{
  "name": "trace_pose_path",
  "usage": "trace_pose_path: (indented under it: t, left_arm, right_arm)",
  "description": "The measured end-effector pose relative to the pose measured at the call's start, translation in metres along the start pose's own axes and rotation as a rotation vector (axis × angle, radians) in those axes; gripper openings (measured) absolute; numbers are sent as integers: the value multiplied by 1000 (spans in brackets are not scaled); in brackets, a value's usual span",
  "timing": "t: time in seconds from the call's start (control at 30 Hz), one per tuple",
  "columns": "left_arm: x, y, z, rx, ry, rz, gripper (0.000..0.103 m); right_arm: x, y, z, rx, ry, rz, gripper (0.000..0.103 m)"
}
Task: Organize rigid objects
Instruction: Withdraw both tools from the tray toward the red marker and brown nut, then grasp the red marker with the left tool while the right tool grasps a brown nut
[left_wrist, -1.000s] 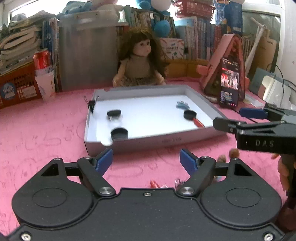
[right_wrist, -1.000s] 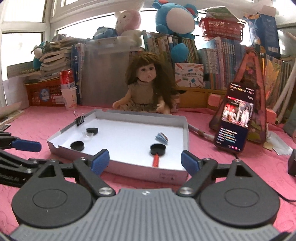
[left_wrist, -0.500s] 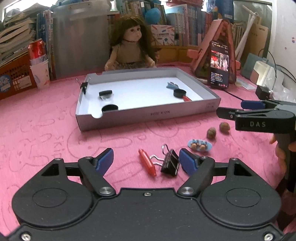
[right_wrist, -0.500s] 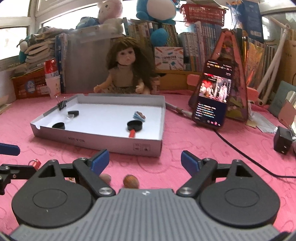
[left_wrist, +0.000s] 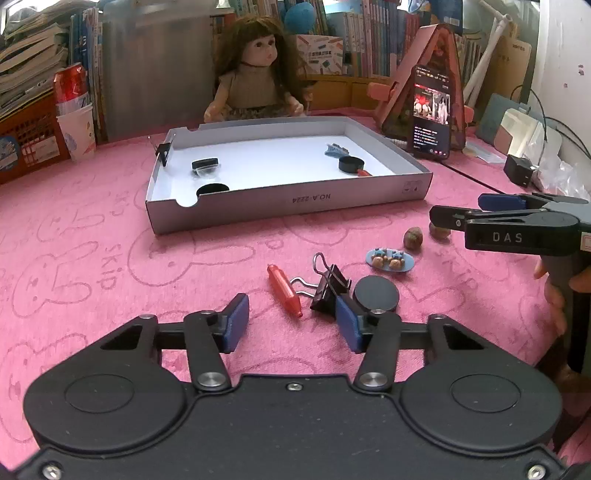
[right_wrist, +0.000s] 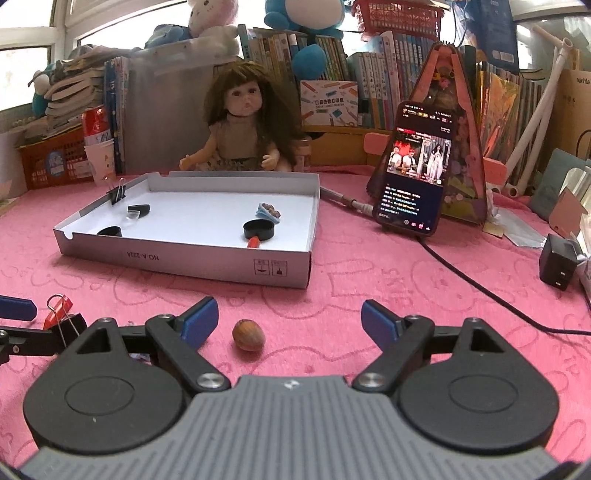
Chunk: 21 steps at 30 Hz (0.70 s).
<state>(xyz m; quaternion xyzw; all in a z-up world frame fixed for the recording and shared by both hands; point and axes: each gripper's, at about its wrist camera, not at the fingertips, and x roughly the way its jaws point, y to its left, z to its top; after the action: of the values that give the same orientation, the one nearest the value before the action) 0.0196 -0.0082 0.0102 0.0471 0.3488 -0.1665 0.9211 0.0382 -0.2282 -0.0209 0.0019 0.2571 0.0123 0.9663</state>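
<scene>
Both hand-held grippers unloaded: left hand-held gripper (left_wrist: 291, 325) closing toward small red plastic pen-shaped piece (left_wrist: 283, 290); I centre it. Right hand-held gripper (right_wrist: 290, 325) wide.

Left gripper (left_wrist: 291, 323) angled down toward the table, blue pads (left_wrist: 236, 321) partway apart, jaws closing, nothing pressed between them. Right gripper (right_wrist: 290, 325) also tilted down, jaws wide apart and gripping nothing; in the left view it enters from the right edge side-on, fingers pointing left, with a hand (left_wrist: 557, 291) wrapped on its handle. In the right view the left gripper's fingertip pokes in at the left edge, low, so both tools sit close, side by side.
</scene>
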Motion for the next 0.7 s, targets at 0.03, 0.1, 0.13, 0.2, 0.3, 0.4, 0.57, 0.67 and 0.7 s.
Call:
trace_pose_path:
  t: [0.03,0.1,0.13,0.2,0.3,0.4,0.57,0.67,0.7]
  left_arm:
    - [0,0,-1,-2,-2,2,48]
    - [1,1,0,-8,-1,7,48]
    - [1,1,0,-10,-2,13,48]
    - [1,1,0,-11,-5,28,47]
    - [1,2,1,-14,-8,42,47]
    - [1,4,1,-21,-7,48,46]
    - [6,10,0,-39,4,92,46]
    - [8,17,2,-63,-4,117,46]
    - [7,19,2,-73,-7,115,46]
  right_arm:
    - [0,0,-1,0,1,0,91]
    - [0,0,-2,-4,5,-1,91]
    - [0,0,-2,-7,7,-1,91]
    - [0,0,-2,-10,8,1,91]
    - [-2,1,-3,-17,6,4,90]
    - [-2,1,-4,-22,9,9,90]
    - [0,4,-5,-27,23,27,85]
    - [0,8,-6,-46,26,34,80]
    - [-1,9,-6,-55,23,30,78]
